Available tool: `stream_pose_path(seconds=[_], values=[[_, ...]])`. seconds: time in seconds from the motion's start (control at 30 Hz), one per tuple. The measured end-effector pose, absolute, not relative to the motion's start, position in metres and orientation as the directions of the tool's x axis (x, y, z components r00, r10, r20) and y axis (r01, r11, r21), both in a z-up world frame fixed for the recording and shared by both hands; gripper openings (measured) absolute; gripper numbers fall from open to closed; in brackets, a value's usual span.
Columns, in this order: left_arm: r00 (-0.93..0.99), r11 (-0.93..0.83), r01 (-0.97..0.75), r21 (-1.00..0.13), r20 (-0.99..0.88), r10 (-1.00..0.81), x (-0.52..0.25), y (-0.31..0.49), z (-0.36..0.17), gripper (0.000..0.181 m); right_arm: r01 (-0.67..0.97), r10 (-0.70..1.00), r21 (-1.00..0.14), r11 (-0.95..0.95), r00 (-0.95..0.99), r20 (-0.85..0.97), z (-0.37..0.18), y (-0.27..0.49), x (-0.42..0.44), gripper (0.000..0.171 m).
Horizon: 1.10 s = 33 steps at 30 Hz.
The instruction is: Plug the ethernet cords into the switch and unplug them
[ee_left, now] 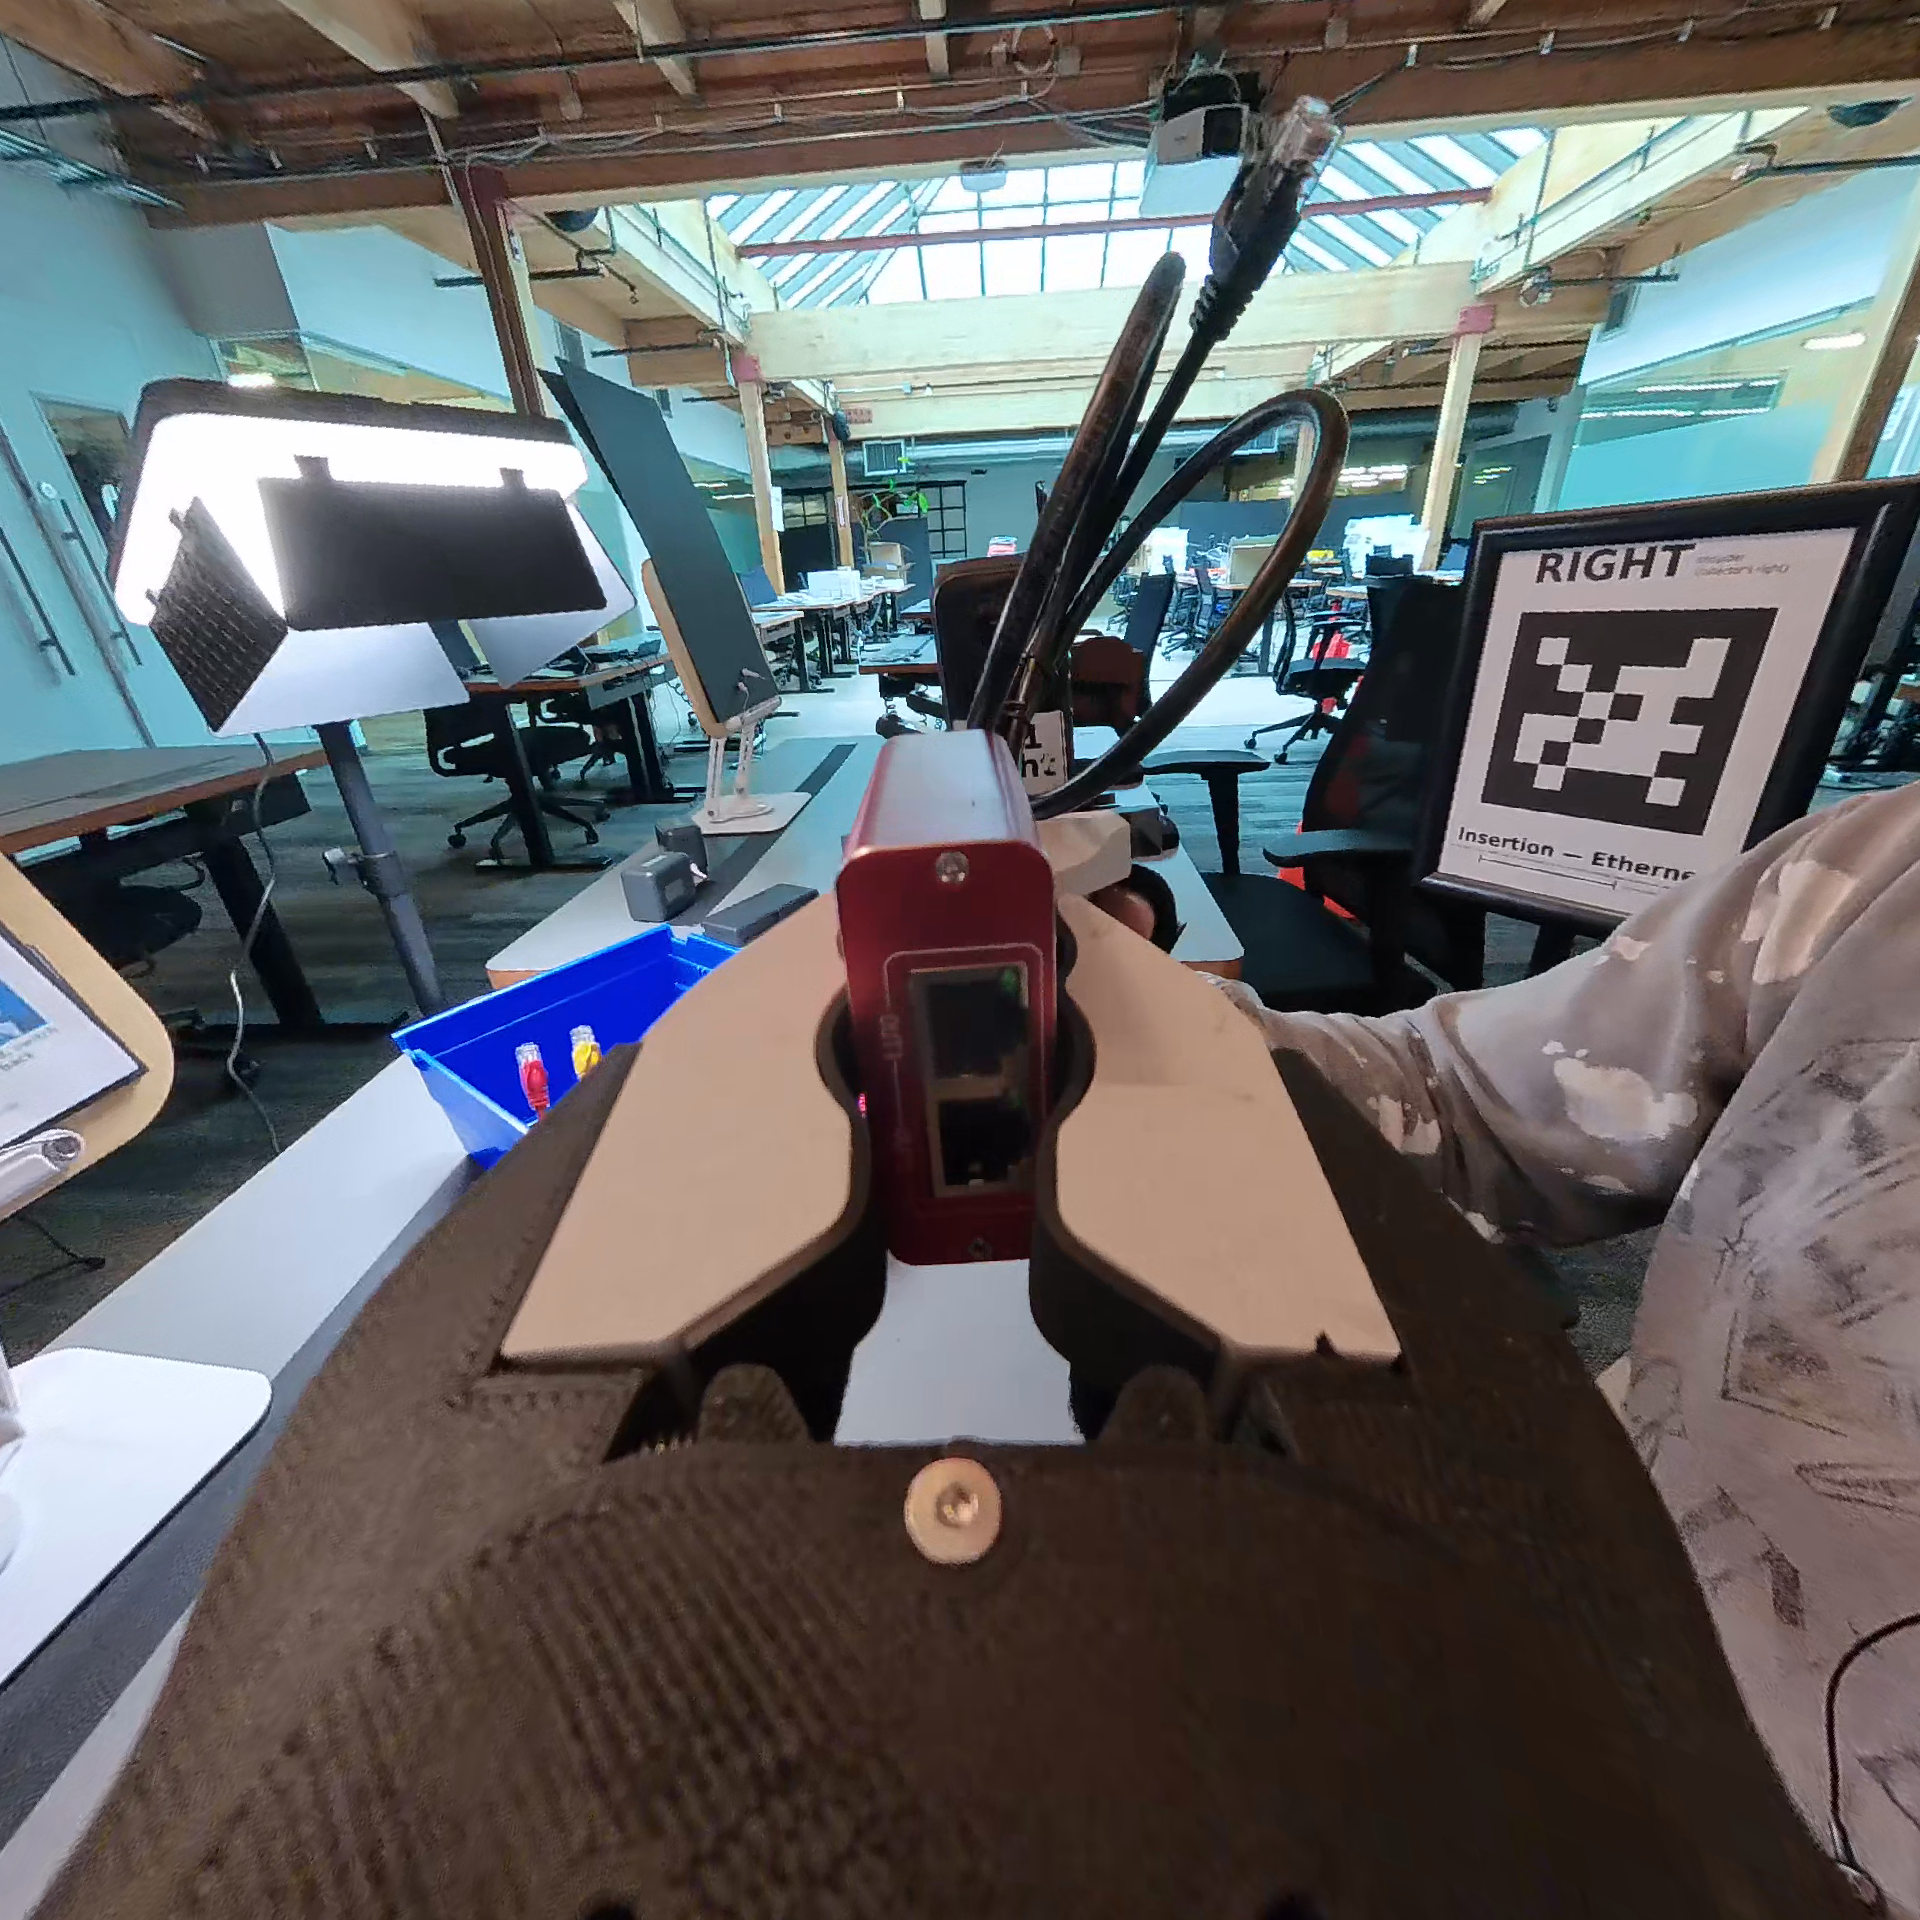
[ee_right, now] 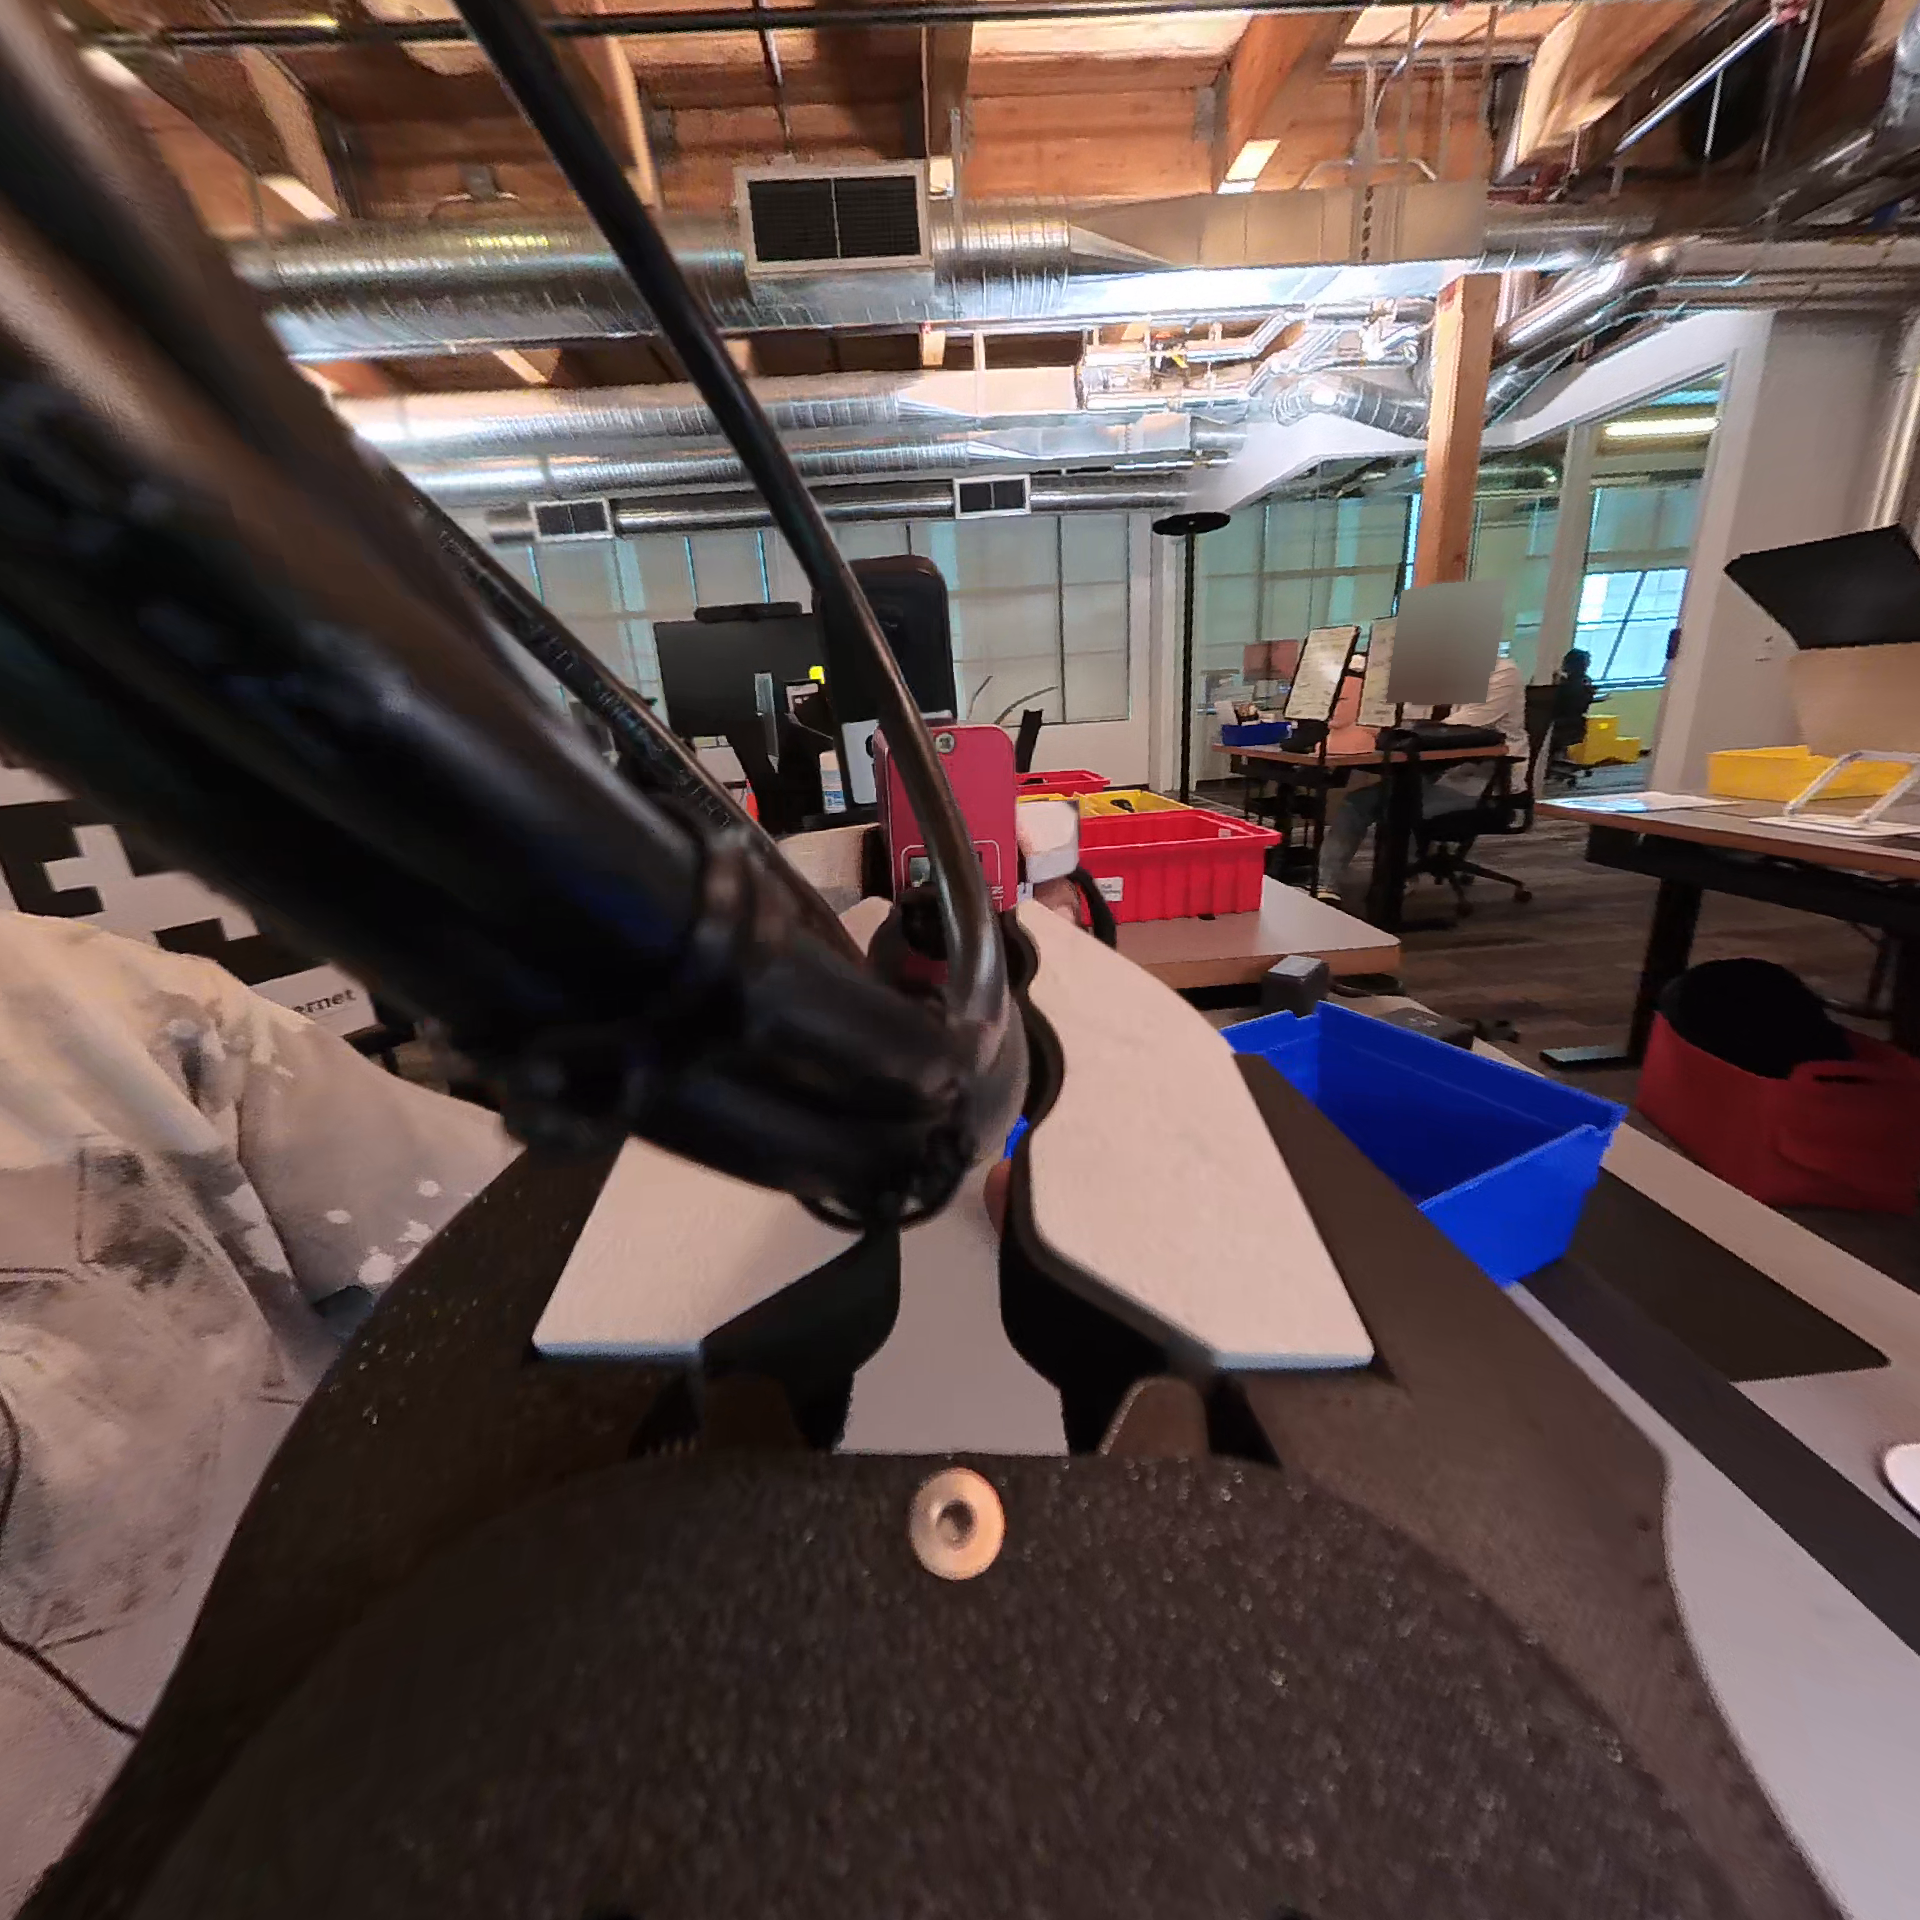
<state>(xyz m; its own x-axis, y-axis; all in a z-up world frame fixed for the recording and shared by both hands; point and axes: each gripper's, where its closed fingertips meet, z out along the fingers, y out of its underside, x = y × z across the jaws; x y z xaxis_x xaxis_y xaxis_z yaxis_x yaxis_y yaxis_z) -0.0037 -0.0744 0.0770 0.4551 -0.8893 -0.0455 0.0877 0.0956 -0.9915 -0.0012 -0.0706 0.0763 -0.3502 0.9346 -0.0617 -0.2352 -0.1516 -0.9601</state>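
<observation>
Switch (ee_left: 945, 997), red, stood clenched between the left gripper (ee_left: 951, 1049) fingers at frame centre, both near ports empty. Right gripper (ee_right: 961, 1070) grasped a bundled black cord (ee_right: 644, 935); its plug (ee_left: 1294, 135) pointed to the upper right, away from the switch. Good practice, by judgement: free one plug end, align squarely, then press until latched.
</observation>
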Motion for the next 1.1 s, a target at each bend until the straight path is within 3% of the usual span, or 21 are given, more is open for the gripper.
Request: stream_pose_path(seconds=[0.57,1.1], values=[[0.58,0.213,-0.094,-0.972,-0.228,-0.782,-0.008,-0.07,0.076,0.031,-0.242,0.965,-0.964,-0.111,-0.257,-0.047,0.074,-0.065,-0.007,0.013],[0.569,0.193,0.022,-0.981,-0.146,-0.809,-0.009,-0.064,0.082,0.031,-0.288,0.946,-0.933,-0.215,-0.3,-0.126,0.081,-0.061,-0.006,0.013]])
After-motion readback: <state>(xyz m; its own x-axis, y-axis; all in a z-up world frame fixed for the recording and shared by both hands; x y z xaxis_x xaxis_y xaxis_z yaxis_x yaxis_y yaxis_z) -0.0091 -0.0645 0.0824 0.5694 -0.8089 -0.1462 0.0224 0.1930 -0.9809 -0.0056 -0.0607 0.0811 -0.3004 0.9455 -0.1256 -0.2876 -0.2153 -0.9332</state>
